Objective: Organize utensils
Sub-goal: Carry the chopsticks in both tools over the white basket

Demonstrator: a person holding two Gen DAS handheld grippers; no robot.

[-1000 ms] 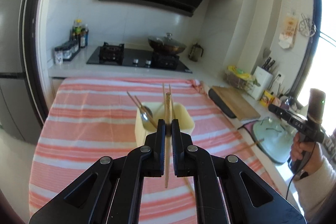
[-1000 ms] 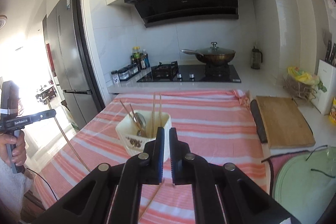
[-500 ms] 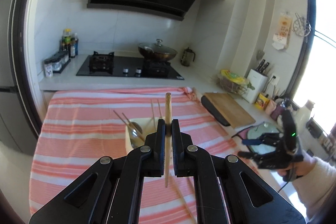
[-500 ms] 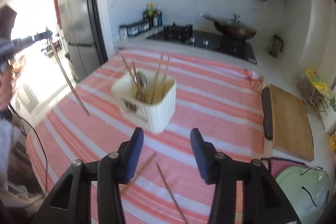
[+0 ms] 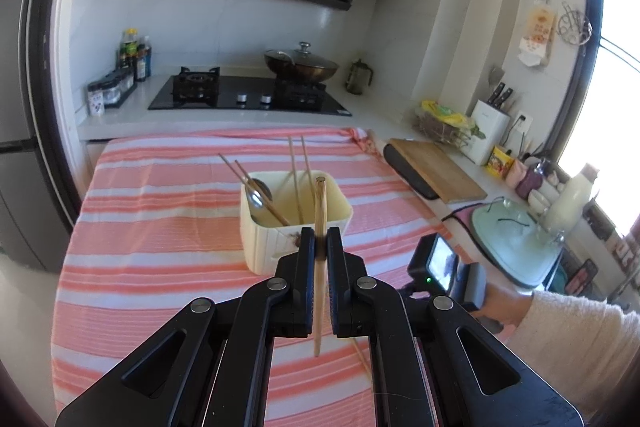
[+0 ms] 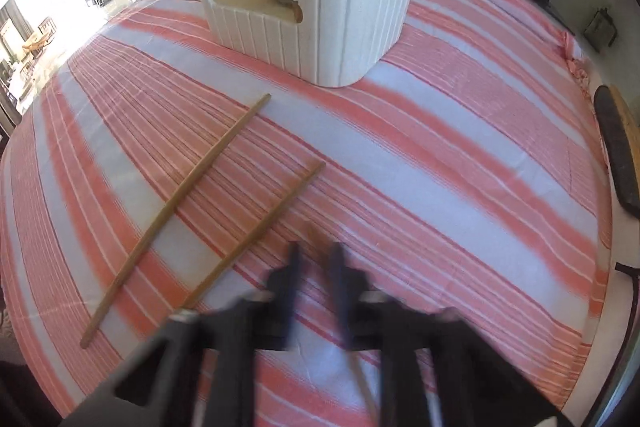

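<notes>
The left tongs point(image 5: 319, 247) pinched one chopstick point(image 5: 319, 227) upright, just in front of the cream holder point(image 5: 280, 243). The right tongs point(image 6: 315, 267) were motion-blurred, slightly parted over a third chopstick point(image 6: 362, 387), barely visible. Two loose chopsticks point(image 6: 176, 211) lay on the striped surface point(image 6: 460, 187), open room to the right.

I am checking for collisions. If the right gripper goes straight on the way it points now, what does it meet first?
Probably the striped tablecloth just ahead of the right gripper; a chopstick seems to lie there, though blur hides it.
</notes>
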